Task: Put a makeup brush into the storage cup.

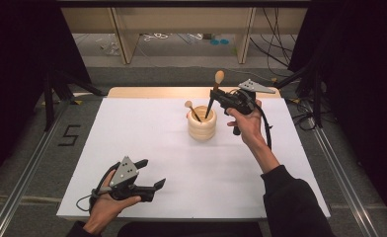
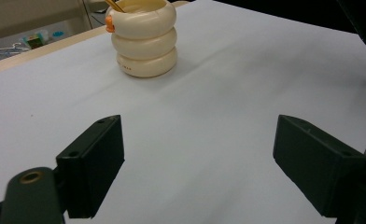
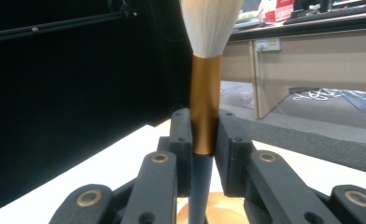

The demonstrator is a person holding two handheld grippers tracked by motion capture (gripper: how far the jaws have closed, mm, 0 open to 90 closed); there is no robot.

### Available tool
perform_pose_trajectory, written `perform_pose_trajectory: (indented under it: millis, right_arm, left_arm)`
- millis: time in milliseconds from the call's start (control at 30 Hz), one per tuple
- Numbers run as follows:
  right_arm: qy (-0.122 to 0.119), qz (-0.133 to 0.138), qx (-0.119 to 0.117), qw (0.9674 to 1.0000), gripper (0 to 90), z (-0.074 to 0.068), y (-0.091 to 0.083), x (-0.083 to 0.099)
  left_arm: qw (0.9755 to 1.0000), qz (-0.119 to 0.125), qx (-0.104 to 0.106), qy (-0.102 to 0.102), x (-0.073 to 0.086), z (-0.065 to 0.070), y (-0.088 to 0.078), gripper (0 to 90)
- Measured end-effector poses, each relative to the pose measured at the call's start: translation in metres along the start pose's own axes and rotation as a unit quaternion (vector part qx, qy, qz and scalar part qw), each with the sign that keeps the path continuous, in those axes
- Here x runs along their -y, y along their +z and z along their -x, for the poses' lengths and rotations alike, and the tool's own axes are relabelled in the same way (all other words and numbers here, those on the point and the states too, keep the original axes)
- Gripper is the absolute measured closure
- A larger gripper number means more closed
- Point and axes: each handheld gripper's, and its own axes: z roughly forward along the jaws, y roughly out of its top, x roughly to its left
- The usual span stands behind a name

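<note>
A cream ribbed cup (image 1: 202, 127) stands on the white table mat (image 1: 147, 148) near its far middle; the left gripper view has the cup (image 2: 144, 39) at upper left. A makeup brush (image 1: 215, 94) with a dark handle, gold ferrule (image 3: 205, 102) and pale bristles stands upright with its lower end in the cup. My right gripper (image 1: 216, 97) is shut on it, just above the cup's right rim. A second small brush (image 1: 191, 109) leans in the cup. My left gripper (image 1: 151, 174) rests open near the front left of the mat, nothing between its fingers (image 2: 97, 163).
The mat covers a wooden table whose far edge (image 1: 191, 92) shows behind the cup. Metal rails (image 1: 28, 168) run along both sides on the floor. Table legs and cables (image 1: 181, 39) lie beyond the table.
</note>
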Motion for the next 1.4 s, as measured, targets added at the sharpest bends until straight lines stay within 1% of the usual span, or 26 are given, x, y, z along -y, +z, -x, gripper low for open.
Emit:
perform_pose_trajectory:
  millis: [33, 67, 100, 133, 167, 200, 233, 300, 367, 533, 567, 633, 700, 767, 800, 833, 867, 900, 967, 1000, 1200, 1233, 1267, 1300, 1333, 1400]
  right_arm:
    - [0.0, -0.005, 0.002, 1.0, 78.2, 0.001, 0.0, 0.0]
    - [0.001, 0.002, 0.005, 1.0, 78.2, 0.002, 0.002, 0.001]
    - [0.002, -0.004, 0.004, 1.0, 78.2, 0.003, 0.001, 0.001]
    - [0.0, -0.004, 0.008, 1.0, 78.2, 0.004, 0.002, 0.002]
    - [0.001, 0.001, 0.01, 0.9999, 78.2, 0.006, 0.003, 0.002]
    - [0.001, -0.004, 0.013, 0.9999, 78.2, 0.007, 0.003, 0.003]
    - [0.003, 0.0, 0.015, 0.9999, 78.2, 0.008, 0.004, 0.004]
    - [0.006, -0.006, 0.015, 0.9998, 78.2, 0.009, 0.005, 0.005]
    - [0.003, -0.005, 0.019, 0.9998, 78.2, 0.009, 0.007, 0.006]
    - [0.003, -0.008, 0.017, 0.9998, 78.2, 0.008, 0.011, 0.009]
    - [-0.001, -0.012, 0.019, 0.9997, 78.2, 0.009, 0.012, 0.01]
    - [0.002, -0.016, 0.016, 0.9997, 78.2, 0.008, 0.014, 0.012]
    - [-0.002, -0.021, 0.017, 0.9996, 78.2, 0.008, 0.015, 0.013]
    - [-0.004, -0.02, 0.015, 0.9997, 78.2, 0.008, 0.016, 0.015]
    - [-0.005, -0.022, 0.018, 0.9996, 78.2, 0.008, 0.017, 0.016]
    - [-0.003, -0.024, 0.016, 0.9996, 78.2, 0.007, 0.017, 0.016]
    - [-0.005, -0.02, 0.017, 0.9996, 78.1, 0.008, 0.018, 0.017]
    - [-0.007, -0.026, 0.017, 0.9995, 78.1, 0.008, 0.018, 0.017]
    - [-0.004, -0.027, 0.016, 0.9995, 78.1, 0.008, 0.02, 0.019]
    - [-0.006, -0.032, 0.017, 0.9993, 78.1, 0.009, 0.02, 0.02]
    - [-0.005, -0.037, 0.018, 0.9992, 78.0, 0.009, 0.024, 0.027]
    - [-0.003, -0.043, 0.017, 0.9989, 78.0, 0.009, 0.024, 0.028]
    - [-0.008, -0.042, 0.019, 0.9989, 78.0, 0.009, 0.025, 0.029]
    - [-0.006, -0.038, 0.017, 0.9991, 78.0, 0.009, 0.026, 0.029]
    - [-0.005, -0.045, 0.016, 0.9988, 78.0, 0.009, 0.025, 0.029]
    - [-0.005, -0.046, 0.016, 0.9988, 78.0, 0.008, 0.025, 0.03]
  left_arm:
    - [1.0, 0.0, 0.002, -0.003, 0.0, 0.0, 0.0, 16.1]
    - [1.0, 0.0, 0.003, -0.004, 0.001, 0.0, 0.0, 16.2]
    - [1.0, -0.003, -0.001, -0.004, 0.0, 0.0, 0.0, 16.1]
    - [1.0, -0.003, -0.001, -0.004, 0.0, 0.0, 0.0, 16.1]
    - [1.0, -0.001, 0.004, -0.008, 0.001, 0.0, 0.001, 16.1]
    - [1.0, -0.003, 0.003, -0.007, 0.001, 0.001, 0.001, 16.2]
    - [1.0, -0.003, 0.002, -0.002, 0.001, 0.0, 0.001, 16.2]
    - [1.0, -0.003, 0.002, -0.001, 0.001, 0.001, 0.001, 16.1]
    - [1.0, -0.003, 0.002, 0.0, 0.001, 0.001, 0.002, 16.1]
    - [1.0, -0.004, 0.002, 0.0, 0.0, 0.001, 0.001, 16.1]
    - [1.0, -0.004, 0.002, -0.001, 0.0, 0.001, 0.001, 16.1]
    - [1.0, -0.003, 0.003, -0.001, 0.0, 0.001, 0.001, 16.1]
    - [1.0, -0.003, 0.003, -0.002, 0.0, 0.001, 0.001, 16.1]
    - [1.0, -0.004, 0.003, -0.001, 0.0, 0.001, 0.001, 16.1]
    - [1.0, -0.004, 0.002, 0.007, 0.0, 0.001, 0.0, 16.1]
    - [1.0, -0.003, 0.002, 0.006, 0.0, 0.001, 0.0, 16.1]
    - [1.0, -0.003, 0.002, 0.006, 0.0, 0.0, 0.0, 16.1]
    - [1.0, -0.003, 0.003, 0.006, 0.0, 0.0, 0.001, 16.1]
    - [1.0, -0.003, 0.002, -0.002, 0.0, 0.001, 0.001, 16.1]
    - [1.0, -0.003, 0.003, -0.001, 0.0, 0.001, 0.0, 16.1]
    - [1.0, -0.001, 0.005, -0.002, 0.0, 0.001, 0.001, 16.1]
    - [1.0, -0.001, 0.006, -0.002, 0.0, 0.001, 0.001, 16.1]
    - [1.0, -0.001, 0.006, -0.002, 0.0, 0.001, 0.001, 16.1]
    - [1.0, -0.001, 0.006, -0.002, 0.001, 0.001, 0.001, 16.1]
    - [1.0, -0.001, 0.006, -0.002, 0.001, 0.001, 0.001, 16.1]
    - [1.0, -0.001, 0.006, -0.002, 0.0, 0.0, 0.001, 16.1]
